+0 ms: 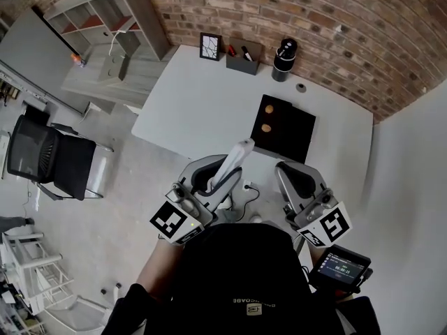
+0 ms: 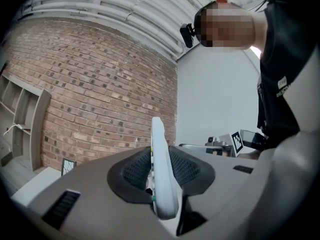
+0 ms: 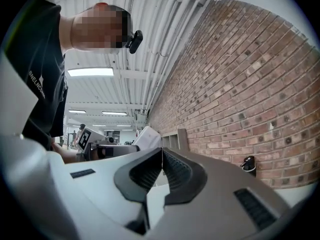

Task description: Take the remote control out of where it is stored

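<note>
**A:** The left gripper (image 1: 218,175), what does it have?

**B:** Its jaws are partly closed and clamp a white remote control (image 1: 235,159) by its lower end. In the left gripper view the remote stands on edge between the black ribbed pads, with coloured buttons just visible along its side.

**A:** And where is the remote in the head view?

**B:** Lower centre, held in the air over the near edge of the white table (image 1: 202,103). Its free end slants to the upper right, toward a black mat (image 1: 293,137).

**A:** The right gripper (image 1: 297,178)?

**B:** Jaws together, pads touching, nothing between them.

**A:** Any writing?

**B:** Each gripper's cube bears black-and-white square markers. A small screen (image 1: 340,264) at lower right shows digits too small to read, as is the print on the black shirt.

**A:** The room?

**B:** A brick wall (image 1: 314,19) runs across the top. Below it on the table stand a picture frame (image 1: 209,46), a dark pen box (image 1: 243,60) and a black canister (image 1: 284,61). Shelves (image 1: 105,19) are at upper left and a black office chair (image 1: 49,155) is at left.
</note>
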The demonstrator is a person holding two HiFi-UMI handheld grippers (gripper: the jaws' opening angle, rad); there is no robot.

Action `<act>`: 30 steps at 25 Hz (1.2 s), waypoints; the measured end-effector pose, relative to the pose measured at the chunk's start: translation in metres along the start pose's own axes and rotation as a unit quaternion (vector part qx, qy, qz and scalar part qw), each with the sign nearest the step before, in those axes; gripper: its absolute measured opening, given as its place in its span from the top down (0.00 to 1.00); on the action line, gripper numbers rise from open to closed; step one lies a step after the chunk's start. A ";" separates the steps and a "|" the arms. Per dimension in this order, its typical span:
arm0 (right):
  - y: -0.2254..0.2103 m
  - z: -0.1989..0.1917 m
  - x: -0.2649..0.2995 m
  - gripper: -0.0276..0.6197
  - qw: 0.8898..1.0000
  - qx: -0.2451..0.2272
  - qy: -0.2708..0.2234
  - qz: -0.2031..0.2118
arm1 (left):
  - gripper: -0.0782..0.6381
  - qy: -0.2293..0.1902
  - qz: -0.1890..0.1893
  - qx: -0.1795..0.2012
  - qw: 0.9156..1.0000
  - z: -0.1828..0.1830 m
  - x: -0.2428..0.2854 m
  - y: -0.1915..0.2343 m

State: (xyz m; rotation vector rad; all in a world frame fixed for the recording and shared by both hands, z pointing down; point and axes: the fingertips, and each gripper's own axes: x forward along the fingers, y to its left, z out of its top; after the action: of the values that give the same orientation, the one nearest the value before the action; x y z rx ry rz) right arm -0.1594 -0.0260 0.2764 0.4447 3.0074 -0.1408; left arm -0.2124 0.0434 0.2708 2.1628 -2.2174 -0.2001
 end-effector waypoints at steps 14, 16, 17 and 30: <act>0.000 -0.013 0.015 0.95 0.999 -0.005 0.038 0.003 | 0.73 -0.004 -0.009 -0.012 1.000 0.002 -0.002 0.000; -0.003 -0.013 0.015 0.95 0.999 0.000 0.037 0.001 | 0.73 0.009 -0.011 -0.012 1.000 -0.002 -0.001 0.001; -0.004 -0.013 0.014 0.95 0.999 0.001 0.037 -0.001 | 0.73 0.018 -0.011 -0.012 1.000 -0.005 0.000 0.002; -0.012 -0.016 0.000 0.95 0.999 0.009 0.034 -0.021 | 0.73 0.021 -0.031 -0.017 0.999 -0.011 0.010 -0.004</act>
State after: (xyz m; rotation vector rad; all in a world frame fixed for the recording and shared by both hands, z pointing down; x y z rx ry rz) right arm -0.1642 -0.0361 0.2929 0.3963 3.0864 -0.1578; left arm -0.2076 0.0323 0.2807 2.1990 -2.1114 -0.1913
